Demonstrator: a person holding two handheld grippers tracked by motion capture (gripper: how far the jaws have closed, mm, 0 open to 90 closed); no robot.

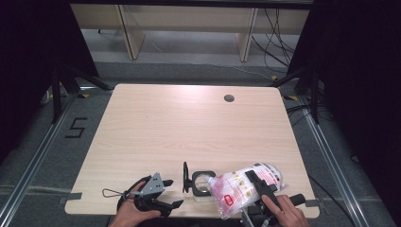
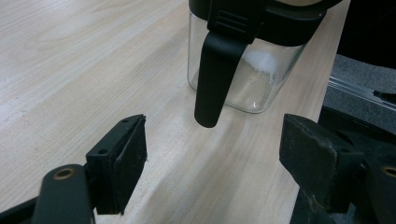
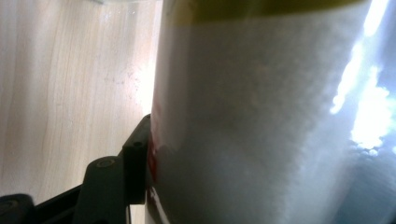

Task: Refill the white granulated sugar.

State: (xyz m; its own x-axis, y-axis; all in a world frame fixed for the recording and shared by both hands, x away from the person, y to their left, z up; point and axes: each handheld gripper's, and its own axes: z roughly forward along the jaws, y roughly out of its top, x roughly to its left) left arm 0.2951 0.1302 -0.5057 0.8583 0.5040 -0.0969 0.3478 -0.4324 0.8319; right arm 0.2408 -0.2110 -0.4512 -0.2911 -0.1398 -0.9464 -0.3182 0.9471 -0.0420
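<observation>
A clear glass jar (image 1: 202, 188) with a black collar stands near the table's front edge, its black lid (image 1: 185, 177) flipped up on its left side. In the left gripper view the jar (image 2: 252, 79) holds a little white powder, and a black latch (image 2: 212, 74) hangs down its front. My left gripper (image 1: 174, 193) rests left of the jar, open with nothing between its fingers (image 2: 119, 163). My right gripper (image 1: 257, 184) is shut on a plastic bag of white grains (image 1: 241, 188) with red print, tilted with one corner toward the jar's mouth. The bag (image 3: 261, 121) presses against one pad (image 3: 136, 161).
The light wooden table (image 1: 179, 123) has a round cable hole (image 1: 229, 98) at the back right. Both hands sit at its front edge. A floor mark shaped like a 5 (image 1: 75, 127) lies to the left, and metal rails run along both sides.
</observation>
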